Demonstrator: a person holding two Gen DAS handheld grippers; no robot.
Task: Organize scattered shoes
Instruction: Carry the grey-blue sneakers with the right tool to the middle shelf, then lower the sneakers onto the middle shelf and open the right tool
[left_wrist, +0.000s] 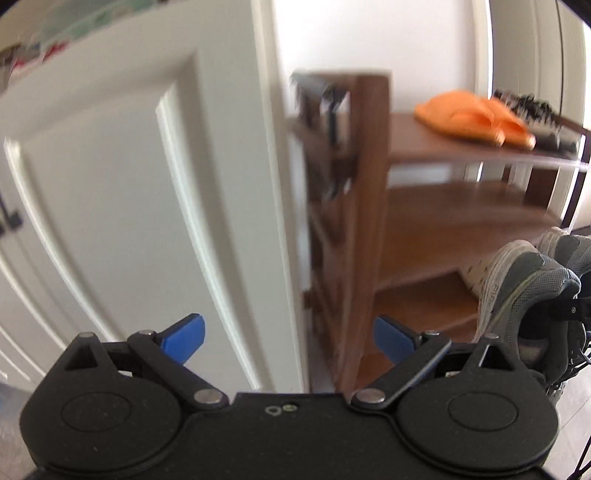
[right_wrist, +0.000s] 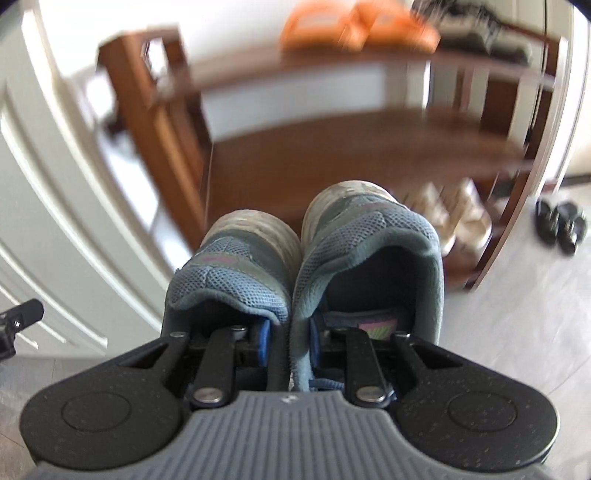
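My right gripper (right_wrist: 288, 336) is shut on a pair of grey-blue sneakers (right_wrist: 362, 258), its blue pads pinching the two inner collars together. The pair hangs heels-up in front of the brown wooden shoe rack (right_wrist: 332, 162). In the left wrist view the same sneakers (left_wrist: 532, 288) appear at the right edge, beside the rack (left_wrist: 369, 206). My left gripper (left_wrist: 288, 338) stands open with nothing between its blue fingers (left_wrist: 184, 338), facing a white panelled door (left_wrist: 129, 184).
Orange slippers (left_wrist: 472, 118) and dark shoes (left_wrist: 535, 118) lie on the rack's top shelf. Beige shoes (right_wrist: 450, 218) sit on a low shelf. A black pair (right_wrist: 561, 225) rests on the grey floor right of the rack.
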